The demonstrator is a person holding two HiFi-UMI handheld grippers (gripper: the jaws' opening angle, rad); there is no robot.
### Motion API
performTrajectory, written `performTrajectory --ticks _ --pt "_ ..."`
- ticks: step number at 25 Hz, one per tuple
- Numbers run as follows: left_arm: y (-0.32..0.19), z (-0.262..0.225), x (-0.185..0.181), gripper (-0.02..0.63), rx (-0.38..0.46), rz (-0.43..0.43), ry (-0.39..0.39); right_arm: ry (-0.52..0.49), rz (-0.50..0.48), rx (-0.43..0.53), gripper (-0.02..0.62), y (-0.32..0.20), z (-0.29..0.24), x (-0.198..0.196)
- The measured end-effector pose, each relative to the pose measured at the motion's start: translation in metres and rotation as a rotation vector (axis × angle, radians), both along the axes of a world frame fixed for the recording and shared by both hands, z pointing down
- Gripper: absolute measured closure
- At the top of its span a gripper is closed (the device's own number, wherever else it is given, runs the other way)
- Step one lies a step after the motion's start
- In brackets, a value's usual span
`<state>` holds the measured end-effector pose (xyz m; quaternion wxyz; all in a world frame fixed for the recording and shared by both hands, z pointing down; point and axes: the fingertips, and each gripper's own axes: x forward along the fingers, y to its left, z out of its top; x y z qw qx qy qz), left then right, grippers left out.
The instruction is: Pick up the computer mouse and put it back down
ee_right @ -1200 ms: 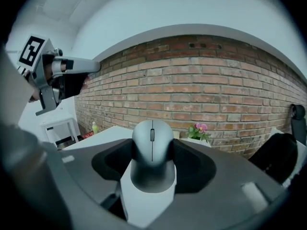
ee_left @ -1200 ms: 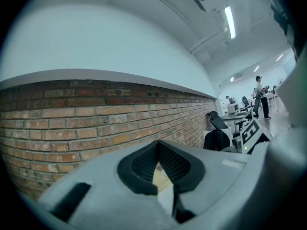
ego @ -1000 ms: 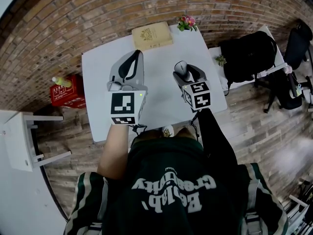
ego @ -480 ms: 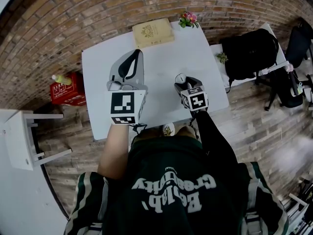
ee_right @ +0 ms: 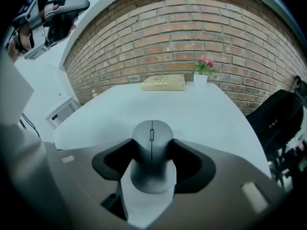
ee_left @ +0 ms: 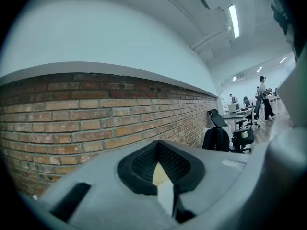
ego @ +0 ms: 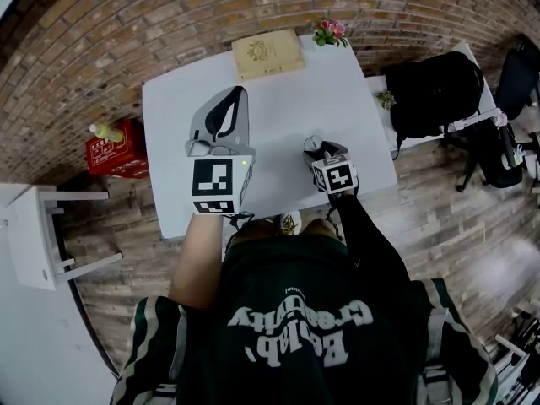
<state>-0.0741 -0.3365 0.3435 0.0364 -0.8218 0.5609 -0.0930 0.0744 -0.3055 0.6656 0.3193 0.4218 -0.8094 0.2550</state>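
On a white table (ego: 278, 99) near its front edge, the right gripper (ego: 321, 148) clamps the computer mouse (ee_right: 151, 145), apparently mid put-down, release next; left gripper (ego: 236, 95) closed, empty.

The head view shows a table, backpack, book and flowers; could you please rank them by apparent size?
1. white table
2. black backpack
3. tan book
4. flowers
No two look alike in size.

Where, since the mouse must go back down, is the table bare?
The white table is bare across its middle, from the book at the far edge to the computer mouse in the right gripper, and along the right edge. Crowded only at the far edge: book and flower pot.
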Motion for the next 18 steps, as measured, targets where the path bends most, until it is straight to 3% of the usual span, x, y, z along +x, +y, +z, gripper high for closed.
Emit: performTrajectory --ticks 9,18 --pt "0.002 0.000 -0.002 0.598 0.000 -0.001 -0.009 -0.017 -0.015 -0.035 0.321 0.011 0.017 -0.009" --pt "0.005 -0.002 -0.010 0.598 -0.001 -0.013 -0.013 -0.002 -0.020 -0.005 0.319 0.013 0.018 -0.011"
